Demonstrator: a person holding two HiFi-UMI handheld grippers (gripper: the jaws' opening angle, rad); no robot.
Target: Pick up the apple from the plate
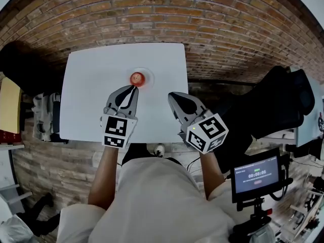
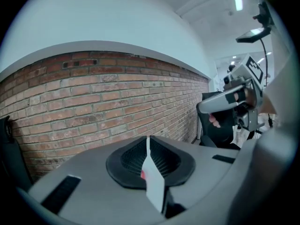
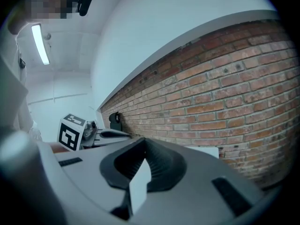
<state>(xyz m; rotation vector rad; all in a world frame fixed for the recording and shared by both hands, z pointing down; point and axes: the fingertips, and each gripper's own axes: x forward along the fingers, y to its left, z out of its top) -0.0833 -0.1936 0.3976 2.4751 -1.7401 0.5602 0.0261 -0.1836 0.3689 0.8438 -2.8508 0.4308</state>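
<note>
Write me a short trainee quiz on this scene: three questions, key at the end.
1. True or false: the left tongs are gripping the apple.
2. Whose tips are nearer the apple? A) left tongs B) right tongs
3. Fill in: the apple sits on a white ____ on the table.
Key: 1 false, both tongs are shut and empty; 2 A; 3 plate.
</note>
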